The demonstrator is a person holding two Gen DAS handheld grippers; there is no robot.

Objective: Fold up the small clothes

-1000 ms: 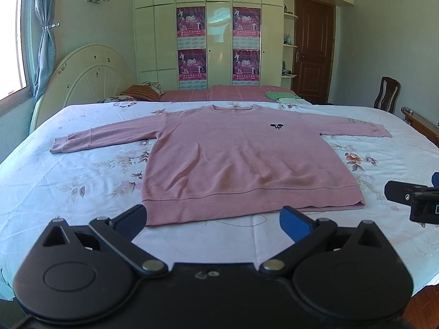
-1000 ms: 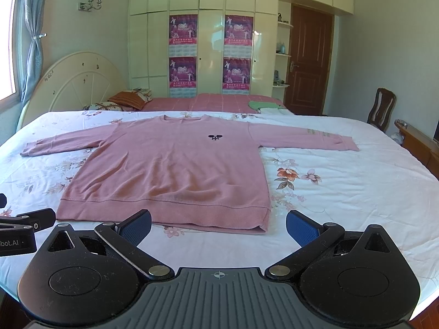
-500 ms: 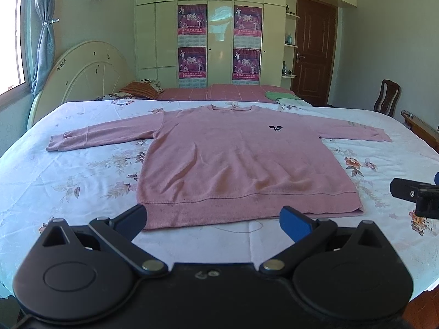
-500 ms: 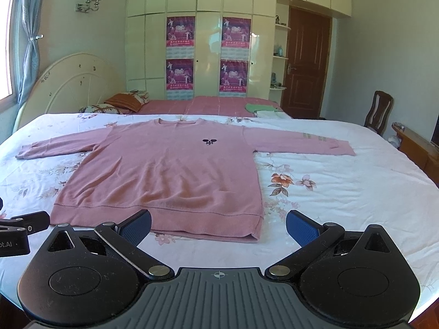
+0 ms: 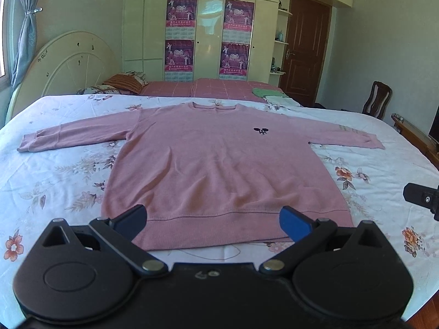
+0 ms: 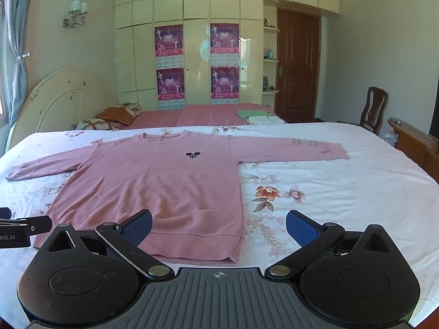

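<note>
A pink long-sleeved sweater (image 5: pixel 214 164) lies flat on the floral bedsheet (image 5: pixel 55 181), front up, both sleeves spread out, hem toward me. It also shows in the right wrist view (image 6: pixel 153 189). My left gripper (image 5: pixel 212 220) is open and empty, hovering above the hem. My right gripper (image 6: pixel 219 226) is open and empty above the sweater's near right hem corner. The right gripper shows at the right edge of the left wrist view (image 5: pixel 422 197); the left one shows at the left edge of the right wrist view (image 6: pixel 22 230).
A second bed with a pink cover (image 6: pixel 192 116), pillows (image 6: pixel 118 115) and folded green and white cloth (image 6: pixel 255 116) stands behind. A wooden chair (image 6: pixel 373 109) and a wooden footboard (image 6: pixel 417 142) are at the right, a door (image 6: pixel 297 65) behind.
Both grippers have moved forward toward the sweater's hem; the sweater now sits closer and larger in both views. Both stay open. The sweater has not moved.
</note>
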